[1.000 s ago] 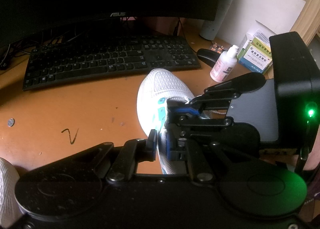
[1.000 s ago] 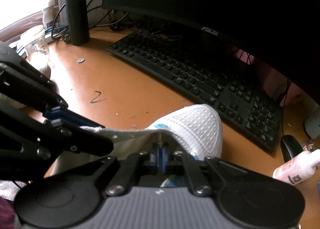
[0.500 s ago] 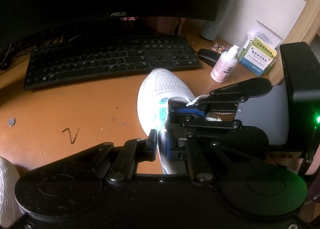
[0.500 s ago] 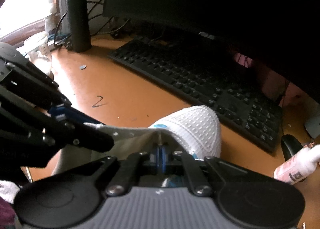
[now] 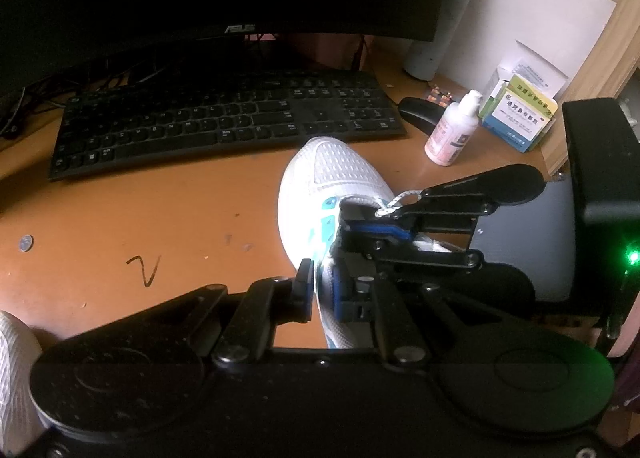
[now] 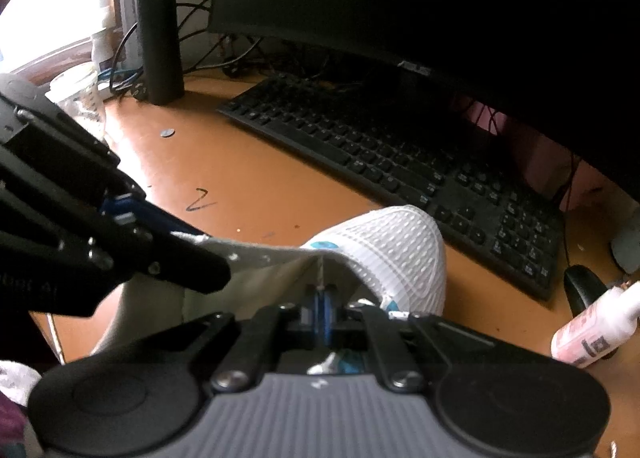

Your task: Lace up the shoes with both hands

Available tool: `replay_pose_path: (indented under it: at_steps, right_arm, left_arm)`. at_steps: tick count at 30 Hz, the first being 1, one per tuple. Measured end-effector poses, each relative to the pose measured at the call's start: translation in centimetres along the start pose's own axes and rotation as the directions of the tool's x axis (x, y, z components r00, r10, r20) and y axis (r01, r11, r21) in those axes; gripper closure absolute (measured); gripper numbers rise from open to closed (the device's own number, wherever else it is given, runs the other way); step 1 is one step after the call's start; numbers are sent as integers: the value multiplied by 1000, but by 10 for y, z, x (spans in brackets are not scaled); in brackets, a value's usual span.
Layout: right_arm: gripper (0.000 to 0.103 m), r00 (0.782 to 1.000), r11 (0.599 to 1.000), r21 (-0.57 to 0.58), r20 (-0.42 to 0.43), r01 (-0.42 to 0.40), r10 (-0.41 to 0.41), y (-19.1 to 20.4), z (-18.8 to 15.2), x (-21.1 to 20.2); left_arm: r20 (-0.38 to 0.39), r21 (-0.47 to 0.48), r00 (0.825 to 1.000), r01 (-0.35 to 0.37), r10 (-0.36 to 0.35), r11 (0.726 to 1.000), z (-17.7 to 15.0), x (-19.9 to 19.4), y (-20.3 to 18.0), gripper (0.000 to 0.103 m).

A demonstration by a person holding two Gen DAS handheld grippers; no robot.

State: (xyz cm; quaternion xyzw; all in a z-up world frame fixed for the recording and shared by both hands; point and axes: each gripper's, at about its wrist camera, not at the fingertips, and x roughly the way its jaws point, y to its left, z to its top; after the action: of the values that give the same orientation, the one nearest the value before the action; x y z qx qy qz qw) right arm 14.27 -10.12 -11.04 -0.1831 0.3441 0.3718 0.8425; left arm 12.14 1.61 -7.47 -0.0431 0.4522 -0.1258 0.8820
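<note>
White mesh trainer (image 5: 340,173) on orange tabletop (image 5: 160,225): soft, light upper. Left gripper (image 5: 320,290) fingers pinch its side wall; right gripper (image 6: 320,310) fingers clamp thin, limp speckled lace (image 5: 394,205) near its tip.

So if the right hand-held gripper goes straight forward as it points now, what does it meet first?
Probably the white shoe: its toe lies directly ahead of the right hand-held gripper, with the keyboard beyond. Depth is unclear.
</note>
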Motion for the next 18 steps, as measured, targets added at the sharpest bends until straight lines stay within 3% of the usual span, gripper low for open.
replay_pose_path:
  at_steps: [7, 18]
  right_arm:
    - [100, 1000, 999, 48, 2, 3, -3, -2, 0, 0]
    - [100, 1000, 1000, 16, 9, 4, -4, 1, 0, 0]
  left_arm:
    - [-3, -6, 1000, 9, -9, 1000, -8, -11, 3, 96]
    - [-4, -6, 1000, 10, -10, 1000, -2, -5, 10, 96]
